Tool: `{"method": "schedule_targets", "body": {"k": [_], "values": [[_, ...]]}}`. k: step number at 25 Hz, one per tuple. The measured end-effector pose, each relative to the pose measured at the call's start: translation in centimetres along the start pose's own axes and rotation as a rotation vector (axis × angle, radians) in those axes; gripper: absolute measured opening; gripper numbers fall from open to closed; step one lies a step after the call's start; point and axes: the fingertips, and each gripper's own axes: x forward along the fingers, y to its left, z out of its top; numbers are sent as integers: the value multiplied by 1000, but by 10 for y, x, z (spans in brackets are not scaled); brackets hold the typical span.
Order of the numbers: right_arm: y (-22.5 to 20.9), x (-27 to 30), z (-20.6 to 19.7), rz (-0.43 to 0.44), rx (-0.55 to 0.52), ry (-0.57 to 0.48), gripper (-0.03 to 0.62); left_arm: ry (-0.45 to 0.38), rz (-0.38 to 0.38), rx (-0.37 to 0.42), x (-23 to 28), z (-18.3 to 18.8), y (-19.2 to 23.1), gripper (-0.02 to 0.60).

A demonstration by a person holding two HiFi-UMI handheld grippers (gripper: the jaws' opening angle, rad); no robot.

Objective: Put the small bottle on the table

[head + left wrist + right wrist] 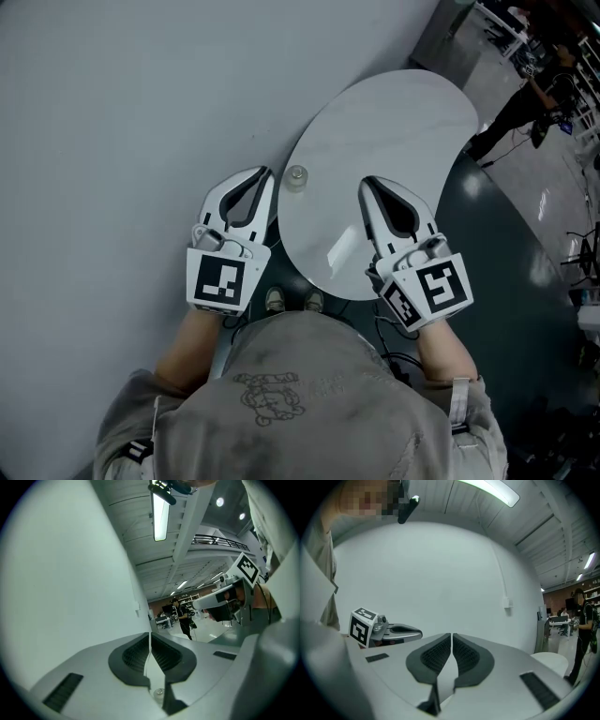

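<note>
The small clear bottle point(296, 176) stands upright on the round white table point(394, 131), close to its left edge. My left gripper point(266, 173) hovers just left of the bottle, jaws shut with nothing between them. In the left gripper view the jaws point(150, 635) meet, and the bottle point(159, 693) shows low down behind them. My right gripper point(367, 182) is over the table's near part, to the right of the bottle, and it is also shut and empty point(452, 634). Each gripper appears in the other's view: the right gripper point(225, 595) and the left gripper point(393, 632).
A pale wall point(122, 112) runs along the left, close to the table. Dark floor point(506, 244) lies to the right. A person in black point(525, 94) stands at the far upper right by desks. My shoes point(292, 302) show under the table's near edge.
</note>
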Motion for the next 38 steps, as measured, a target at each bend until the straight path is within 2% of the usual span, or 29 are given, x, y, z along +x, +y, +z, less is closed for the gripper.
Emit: {"method": "schedule_targets", "body": {"k": [6, 10, 16, 23, 29, 38], "values": [[25, -28, 19, 6, -24, -39, 34, 6, -38, -28, -25, 6, -11, 26], [33, -36, 9, -14, -58, -25, 32, 4, -75, -67, -38, 4, -22, 26], [37, -43, -24, -35, -23, 43, 32, 34, -115, -69, -47, -10, -32, 26], [42, -46, -43, -40, -5, 91, 31, 80, -127, -95, -45, -31, -36, 26], [44, -44, -54, -45, 22, 116, 31, 82, -120, -127, -51, -33, -31, 26], [43, -47, -53, -56, 32, 120, 31, 95, -130, -114, -51, -34, -32, 27]]}}
